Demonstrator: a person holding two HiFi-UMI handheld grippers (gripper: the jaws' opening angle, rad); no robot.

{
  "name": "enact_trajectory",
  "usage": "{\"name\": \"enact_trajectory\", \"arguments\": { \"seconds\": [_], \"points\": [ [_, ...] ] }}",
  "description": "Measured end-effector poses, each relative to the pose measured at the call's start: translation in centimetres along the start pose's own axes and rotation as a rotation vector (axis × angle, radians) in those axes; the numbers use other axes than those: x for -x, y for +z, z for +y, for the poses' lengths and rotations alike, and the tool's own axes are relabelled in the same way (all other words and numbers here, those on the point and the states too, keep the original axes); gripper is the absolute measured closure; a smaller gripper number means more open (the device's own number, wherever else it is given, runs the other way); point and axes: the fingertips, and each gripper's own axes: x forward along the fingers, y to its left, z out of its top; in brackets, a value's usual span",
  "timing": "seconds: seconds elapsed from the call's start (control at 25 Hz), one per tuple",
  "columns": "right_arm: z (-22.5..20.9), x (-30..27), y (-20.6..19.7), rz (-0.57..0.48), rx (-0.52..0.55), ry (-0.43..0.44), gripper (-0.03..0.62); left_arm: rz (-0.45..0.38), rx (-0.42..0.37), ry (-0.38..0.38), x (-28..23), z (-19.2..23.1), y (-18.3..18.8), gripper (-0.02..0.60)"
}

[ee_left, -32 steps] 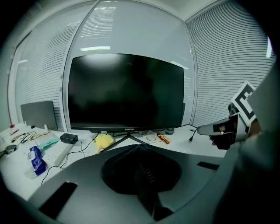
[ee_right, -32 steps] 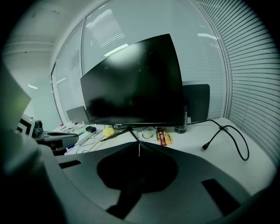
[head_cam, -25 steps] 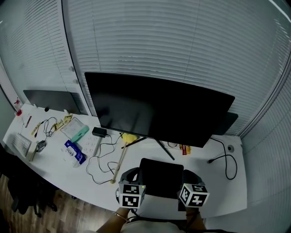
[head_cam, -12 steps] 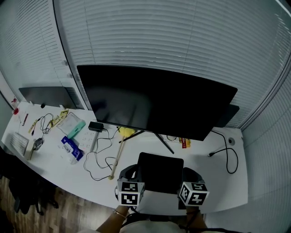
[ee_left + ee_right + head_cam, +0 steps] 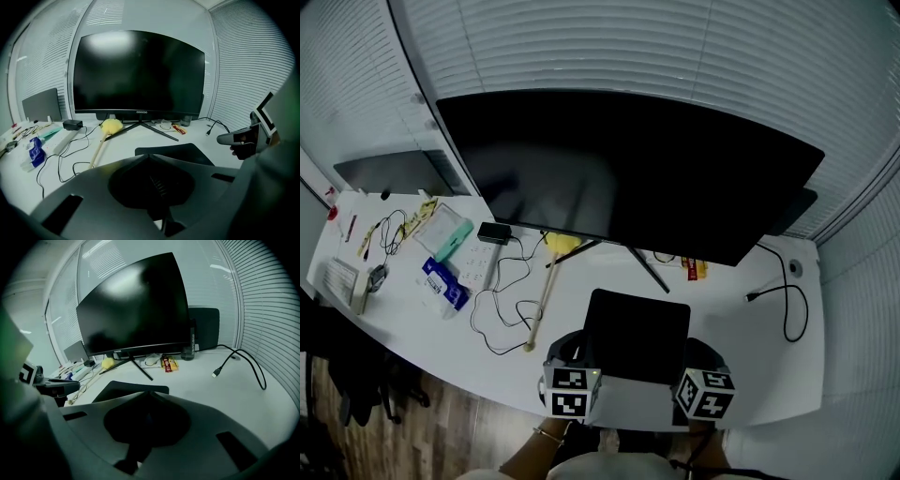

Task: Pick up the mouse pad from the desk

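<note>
- Near the front edge of the white bench (image 5: pixel 750 361), the black mouse pad (image 5: pixel 637 333) lies flat, just in front of the thin stand legs (image 5: pixel 645 270) of a big dark monitor (image 5: pixel 628 169).
- At the pad's near left corner I see the left gripper (image 5: pixel 149 157). Its fingers are clenched tip to tip with nothing between them, and in the left gripper view the pad shows just beyond the tips and a little to the right.
- At the pad's near right corner is the right gripper (image 5: pixel 149 393). Its fingers are likewise pressed together and empty, with the pad just past them and to the left in the right gripper view.
- From where I stand I cannot tell whether either gripper's tip touches the pad, but neither has hold of it.
- Left of the pad, a wooden stick with a yellow head (image 5: pixel 546 295) lies on the bench, crossed by loops of thin black cord (image 5: pixel 499 319).
- Farther left sit a white power strip (image 5: pixel 486 274), a small black adapter (image 5: pixel 495 232) and a blue packet (image 5: pixel 445 284).
- Right of the pad, well apart from it, a black cable (image 5: pixel 787 305) curls on the bench.
- Behind the stand legs lies a red and yellow packet (image 5: pixel 694 269).
</note>
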Motion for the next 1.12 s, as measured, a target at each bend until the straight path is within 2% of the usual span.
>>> {"name": "enact_trajectory", "arguments": {
  "seconds": [0.4,0.72,1.12],
  "points": [
    [-0.7,-1.4,-3.1,0.060,-0.030,-0.013,0.560,0.053,0.001,-0.009,-1.5,0.0,-2.3,0.565],
    [-1.4,-2.3,-3.3,0.066,-0.046,-0.032,0.560,0.041,0.032,0.004,-2.5,0.5,-2.0,0.563],
    [-2.0,-4.2,-3.0,0.085,-0.053,-0.050,0.556,0.049,0.074,-0.018,-4.1,1.2,-1.8,0.548]
  ]
}}
